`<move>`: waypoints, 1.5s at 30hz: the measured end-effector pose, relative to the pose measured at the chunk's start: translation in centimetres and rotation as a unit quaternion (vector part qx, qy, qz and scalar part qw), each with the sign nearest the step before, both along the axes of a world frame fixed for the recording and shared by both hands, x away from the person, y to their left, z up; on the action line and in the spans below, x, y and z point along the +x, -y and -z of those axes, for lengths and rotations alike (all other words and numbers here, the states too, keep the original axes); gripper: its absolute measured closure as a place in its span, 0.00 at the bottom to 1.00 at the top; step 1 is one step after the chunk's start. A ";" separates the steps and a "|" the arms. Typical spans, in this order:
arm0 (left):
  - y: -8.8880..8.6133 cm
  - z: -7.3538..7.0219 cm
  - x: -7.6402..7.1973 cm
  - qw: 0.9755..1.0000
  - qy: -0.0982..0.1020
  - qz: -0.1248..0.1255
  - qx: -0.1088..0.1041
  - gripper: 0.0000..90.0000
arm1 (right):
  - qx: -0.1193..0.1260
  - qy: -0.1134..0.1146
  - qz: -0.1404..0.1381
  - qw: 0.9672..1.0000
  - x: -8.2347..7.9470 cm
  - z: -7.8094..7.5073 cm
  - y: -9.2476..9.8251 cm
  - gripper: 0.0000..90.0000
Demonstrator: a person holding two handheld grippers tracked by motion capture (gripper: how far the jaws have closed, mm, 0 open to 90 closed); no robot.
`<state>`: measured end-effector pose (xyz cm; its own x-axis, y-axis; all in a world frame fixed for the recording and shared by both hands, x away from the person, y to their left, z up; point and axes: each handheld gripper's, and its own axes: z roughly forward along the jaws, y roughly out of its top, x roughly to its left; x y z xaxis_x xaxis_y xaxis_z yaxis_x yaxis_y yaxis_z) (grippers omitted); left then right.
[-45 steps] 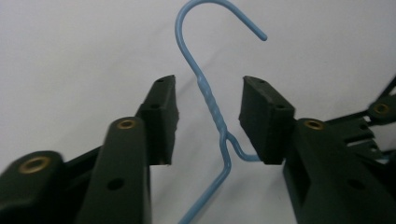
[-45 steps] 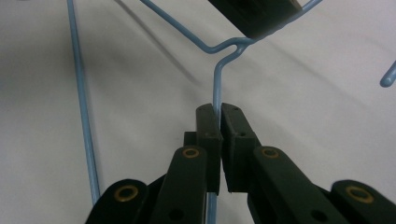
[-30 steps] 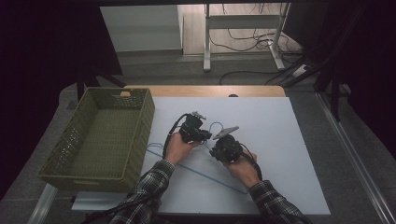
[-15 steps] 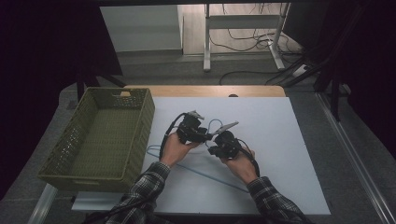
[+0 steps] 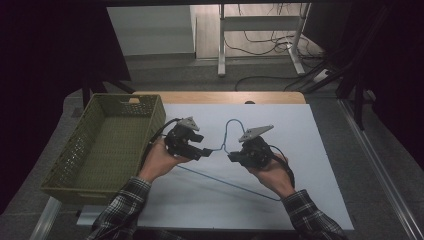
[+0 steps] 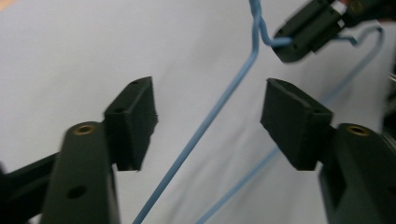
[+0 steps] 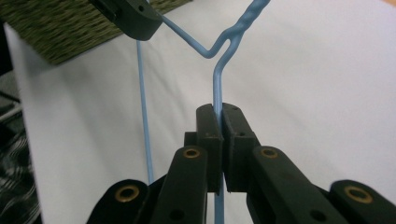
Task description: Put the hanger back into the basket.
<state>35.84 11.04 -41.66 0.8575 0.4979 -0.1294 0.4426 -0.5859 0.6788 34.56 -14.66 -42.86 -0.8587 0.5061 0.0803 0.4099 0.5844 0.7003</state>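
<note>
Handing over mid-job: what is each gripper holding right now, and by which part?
The right gripper clamps the blue wire hanger on its shoulder wire just below the twisted neck. The left gripper has just been opening; the wire passes between its jaws untouched.

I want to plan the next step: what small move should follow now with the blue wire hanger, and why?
Probably the right gripper, shut on the hanger wire near its twisted neck, should carry it toward the green basket. The left gripper has just been opening; the wire passes between its pads untouched.
</note>
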 end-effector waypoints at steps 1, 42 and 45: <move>0.0 0.0 0.0 1.000 0.000 0.000 0.000 0.42 | 0.000 0.000 0.000 1.000 0.0 0.0 0.0 0.97; -2.1 -3.2 -0.5 0.997 -0.059 0.014 -0.041 0.97 | 0.059 0.067 0.033 0.995 -2.9 -3.7 3.9 0.34; -2.8 -3.9 -0.5 0.997 -0.051 -0.001 -0.051 0.97 | 0.060 0.061 0.041 0.996 -3.0 -3.4 4.4 0.32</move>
